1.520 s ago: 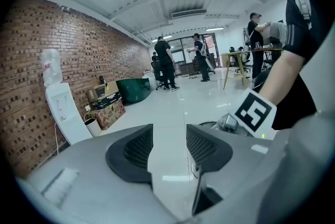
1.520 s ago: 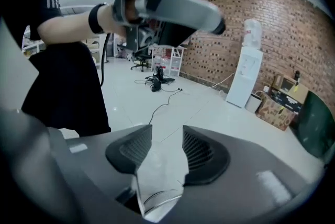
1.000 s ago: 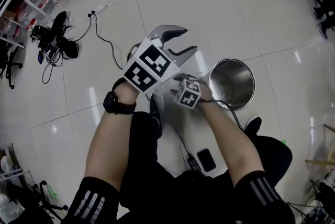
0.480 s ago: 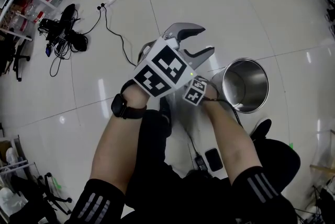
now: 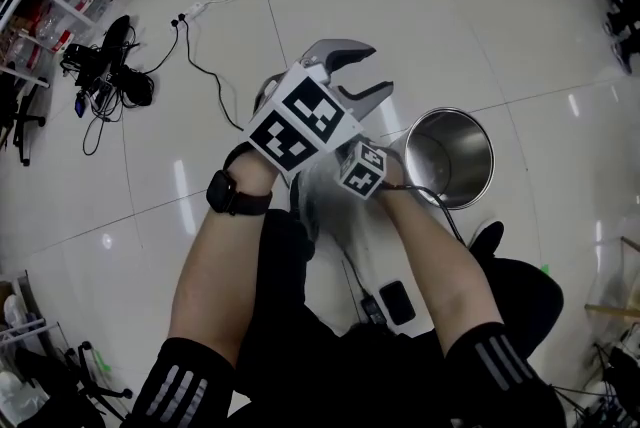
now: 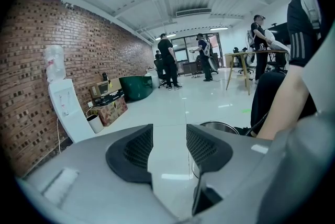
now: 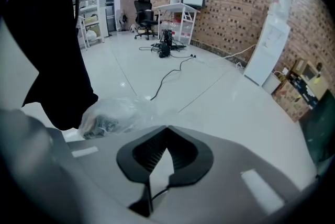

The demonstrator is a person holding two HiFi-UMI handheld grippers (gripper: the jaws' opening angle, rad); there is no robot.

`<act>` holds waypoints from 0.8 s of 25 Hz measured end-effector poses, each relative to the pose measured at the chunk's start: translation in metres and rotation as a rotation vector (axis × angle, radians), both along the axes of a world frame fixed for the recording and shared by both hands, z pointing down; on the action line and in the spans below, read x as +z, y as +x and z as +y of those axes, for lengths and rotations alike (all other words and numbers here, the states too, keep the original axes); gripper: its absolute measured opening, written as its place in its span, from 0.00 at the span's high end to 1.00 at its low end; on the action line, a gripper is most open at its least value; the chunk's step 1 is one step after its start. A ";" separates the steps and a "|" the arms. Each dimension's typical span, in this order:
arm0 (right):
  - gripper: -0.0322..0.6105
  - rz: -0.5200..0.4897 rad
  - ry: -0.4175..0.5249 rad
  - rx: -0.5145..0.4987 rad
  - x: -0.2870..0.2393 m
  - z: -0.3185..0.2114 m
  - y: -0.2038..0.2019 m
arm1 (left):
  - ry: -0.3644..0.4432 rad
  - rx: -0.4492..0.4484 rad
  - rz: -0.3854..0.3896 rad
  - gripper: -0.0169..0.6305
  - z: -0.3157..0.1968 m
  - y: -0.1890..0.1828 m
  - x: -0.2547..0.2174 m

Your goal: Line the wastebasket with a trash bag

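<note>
Now right gripper's (image 7: pixel 166 128) jaws have just closed, seemingly empty, beside the bag (image 7: pixel 112 115): limp, slippery film; pinch an edge. Left gripper (image 6: pixel 169 134) gapes.

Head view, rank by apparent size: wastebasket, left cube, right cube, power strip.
1. Left cube and wastebasket look about alike. The cube is nearer the camera, so they are unranked.
2. Right cube.
3. Power strip.

Silver wastebasket (image 5: pixel 472 132), clear trash bag (image 7: pixel 118 115), glossy white floor (image 5: pixel 400 16), black-and-white marker cubes (image 5: pixel 300 121).
</note>
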State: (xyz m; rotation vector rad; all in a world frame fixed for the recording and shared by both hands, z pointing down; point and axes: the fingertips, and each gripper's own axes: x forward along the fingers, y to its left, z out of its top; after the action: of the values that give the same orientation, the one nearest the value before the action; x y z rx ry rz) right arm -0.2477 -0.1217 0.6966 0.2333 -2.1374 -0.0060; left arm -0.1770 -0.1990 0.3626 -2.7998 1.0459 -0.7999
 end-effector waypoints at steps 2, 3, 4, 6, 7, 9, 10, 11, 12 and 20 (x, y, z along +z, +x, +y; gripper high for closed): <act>0.94 -0.021 0.037 0.007 -0.023 -0.009 0.003 | 0.013 -0.011 0.010 0.68 -0.003 0.000 -0.004; 0.94 -0.030 0.060 0.016 -0.035 -0.015 0.007 | 0.021 -0.014 0.015 0.68 -0.005 0.001 -0.007; 0.94 -0.041 0.081 0.024 -0.048 -0.020 0.012 | 0.030 -0.016 0.020 0.68 -0.006 0.004 -0.009; 0.94 -0.070 0.120 0.035 -0.075 -0.029 0.020 | 0.045 -0.021 0.027 0.68 -0.008 0.007 -0.014; 0.94 -0.086 0.139 0.038 -0.090 -0.032 0.024 | 0.052 -0.025 0.029 0.68 -0.009 0.008 -0.016; 0.94 -0.110 0.182 0.047 -0.119 -0.040 0.034 | 0.064 -0.041 0.035 0.68 -0.012 0.007 -0.020; 0.94 -0.118 0.201 0.054 -0.134 -0.044 0.039 | 0.067 -0.053 0.041 0.68 -0.014 0.005 -0.021; 0.94 -0.127 0.217 0.061 -0.148 -0.048 0.046 | 0.069 -0.067 0.046 0.68 -0.015 0.002 -0.022; 0.94 -0.135 0.231 0.068 -0.161 -0.051 0.052 | 0.070 -0.080 0.050 0.68 -0.017 -0.001 -0.022; 0.94 -0.182 0.305 0.148 -0.256 -0.068 0.123 | 0.082 -0.115 0.060 0.68 -0.021 -0.002 -0.027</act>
State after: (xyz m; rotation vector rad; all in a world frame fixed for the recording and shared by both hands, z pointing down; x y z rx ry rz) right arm -0.1251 -0.1896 0.4404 0.5899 -2.2901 -0.2340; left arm -0.1794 -0.2196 0.3352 -2.7321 1.2287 -0.6708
